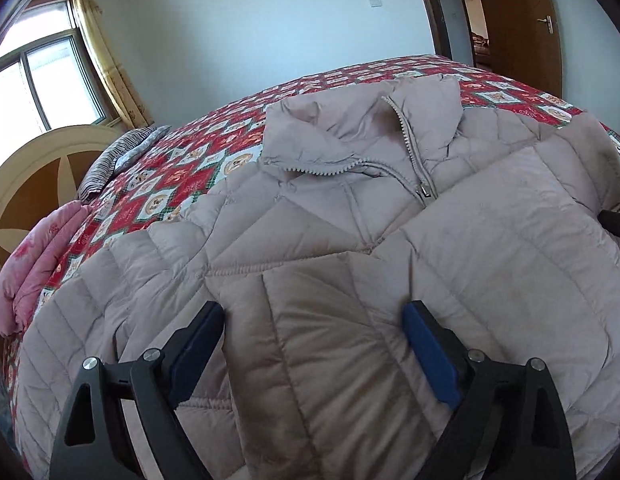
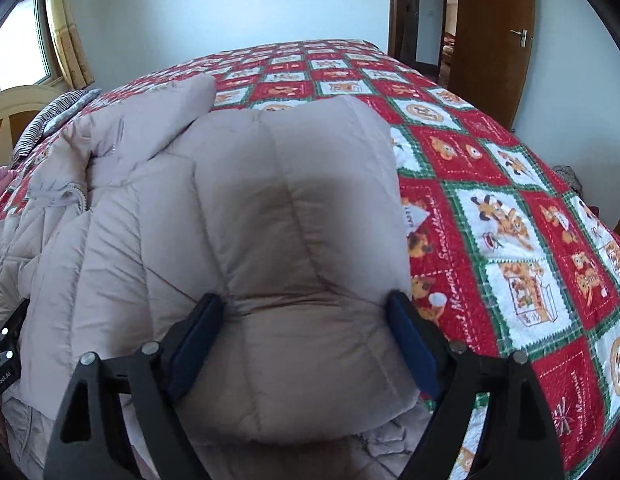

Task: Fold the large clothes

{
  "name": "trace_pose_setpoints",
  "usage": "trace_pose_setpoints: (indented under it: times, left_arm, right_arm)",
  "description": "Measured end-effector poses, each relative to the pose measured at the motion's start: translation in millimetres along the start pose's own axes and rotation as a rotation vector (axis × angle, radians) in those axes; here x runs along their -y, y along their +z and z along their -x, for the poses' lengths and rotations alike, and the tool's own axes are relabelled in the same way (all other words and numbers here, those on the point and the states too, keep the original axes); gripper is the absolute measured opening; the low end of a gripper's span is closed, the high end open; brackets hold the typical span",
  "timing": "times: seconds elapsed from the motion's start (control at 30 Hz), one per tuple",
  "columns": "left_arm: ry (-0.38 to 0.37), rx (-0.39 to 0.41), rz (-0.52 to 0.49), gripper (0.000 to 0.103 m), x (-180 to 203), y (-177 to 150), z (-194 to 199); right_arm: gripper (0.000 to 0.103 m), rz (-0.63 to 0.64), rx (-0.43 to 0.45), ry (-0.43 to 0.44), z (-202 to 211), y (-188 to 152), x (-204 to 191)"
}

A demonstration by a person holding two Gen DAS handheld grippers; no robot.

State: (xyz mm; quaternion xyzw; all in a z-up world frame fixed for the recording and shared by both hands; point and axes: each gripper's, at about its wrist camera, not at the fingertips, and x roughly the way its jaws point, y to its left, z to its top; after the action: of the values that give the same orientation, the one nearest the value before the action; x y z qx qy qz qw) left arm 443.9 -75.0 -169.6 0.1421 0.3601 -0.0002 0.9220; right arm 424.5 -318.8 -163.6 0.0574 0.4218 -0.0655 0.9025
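A beige quilted puffer jacket (image 1: 349, 208) lies front-up on the bed, collar and half-open zipper (image 1: 423, 188) toward the far side. My left gripper (image 1: 313, 316) hovers over a folded-in panel of the jacket, its blue pads (image 1: 427, 356) standing wide apart and clear of the fabric. In the right wrist view the jacket's puffy sleeve (image 2: 302, 200) bulges between the pads of my right gripper (image 2: 304, 304), which press on both its sides. The sleeve stretches away over the jacket's body (image 2: 110, 240). Part of the left gripper's black frame (image 2: 6, 352) shows at the left edge.
The bed carries a red, green and white patchwork quilt (image 2: 509, 208). A striped pillow (image 1: 118, 160) and a pink folded blanket (image 1: 38, 264) lie by the cream headboard (image 1: 26, 184). Beyond the bed are a window with a yellow curtain (image 1: 106, 60) and a brown door (image 2: 493, 40).
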Motion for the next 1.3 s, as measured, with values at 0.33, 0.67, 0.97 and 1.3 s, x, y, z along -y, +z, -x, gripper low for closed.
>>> trace_pose_setpoints:
  times: [0.33, 0.67, 0.97, 1.3]
  left_arm:
    - [-0.056, -0.033, 0.079, 0.098, -9.6, -3.1, -9.2]
    - [-0.052, -0.034, 0.078, 0.099, -9.7, -3.1, -10.6]
    - [-0.047, -0.039, 0.077, 0.1, -9.3, -3.3, -12.0]
    - [-0.043, -0.041, 0.076, 0.101, -9.8, -3.5, -12.8]
  right_arm:
    - [0.084, -0.026, 0.19, -0.007, 61.2, 26.5, -10.1]
    - [0.088, -0.16, -0.048, 0.07, -50.6, 55.3, 24.1]
    - [0.089, -0.086, -0.006, -0.039, -25.9, 55.9, 10.4]
    - [0.094, 0.13, 0.137, -0.017, 48.9, 23.6, -49.3]
